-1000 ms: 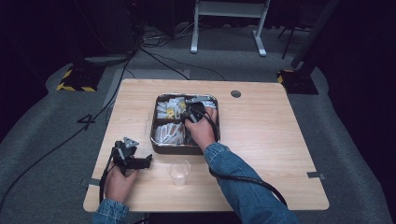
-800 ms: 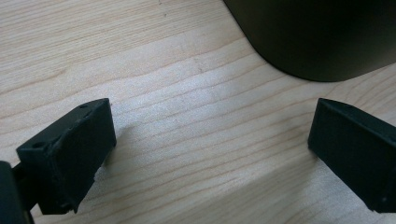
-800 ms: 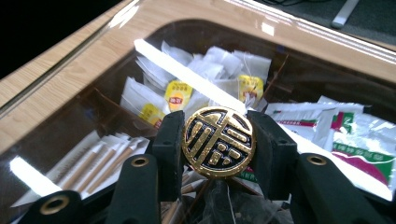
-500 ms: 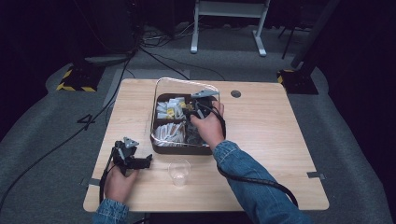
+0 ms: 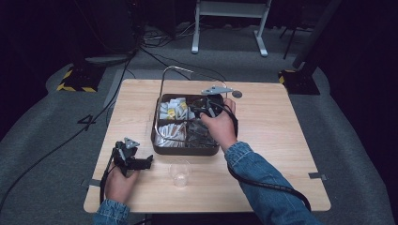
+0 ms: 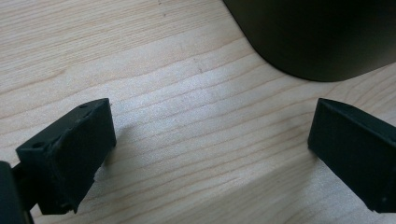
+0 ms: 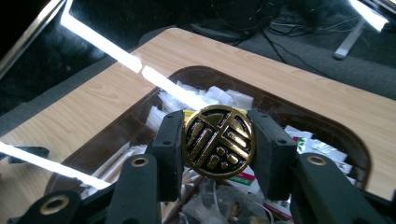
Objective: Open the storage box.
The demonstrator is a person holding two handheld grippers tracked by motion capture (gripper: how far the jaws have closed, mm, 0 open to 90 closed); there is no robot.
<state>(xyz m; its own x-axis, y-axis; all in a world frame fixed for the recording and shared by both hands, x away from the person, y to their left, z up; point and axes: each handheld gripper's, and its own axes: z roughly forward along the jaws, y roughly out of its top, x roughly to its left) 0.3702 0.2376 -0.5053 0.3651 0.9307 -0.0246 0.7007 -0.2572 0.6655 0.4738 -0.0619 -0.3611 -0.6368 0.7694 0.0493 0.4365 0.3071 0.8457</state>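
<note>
The right hand-held gripper [image 7: 218,142] is clenched on a round gold-and-black knob [image 7: 218,141] of a clear lid [image 5: 165,108], held tilted above the dark compartment box [image 5: 185,149] at the tabletop's [image 5: 281,140] centre; glare hides the lid's pane. The box's packets are hard to make out. At 7 o'clock the left hand-held gripper [image 6: 210,154] rests released, beside a clear cup [image 5: 179,172]. Dark room, grey floor.

Black-and-gold patterned knob [image 7: 218,141], dark brown box [image 5: 159,145]
</note>
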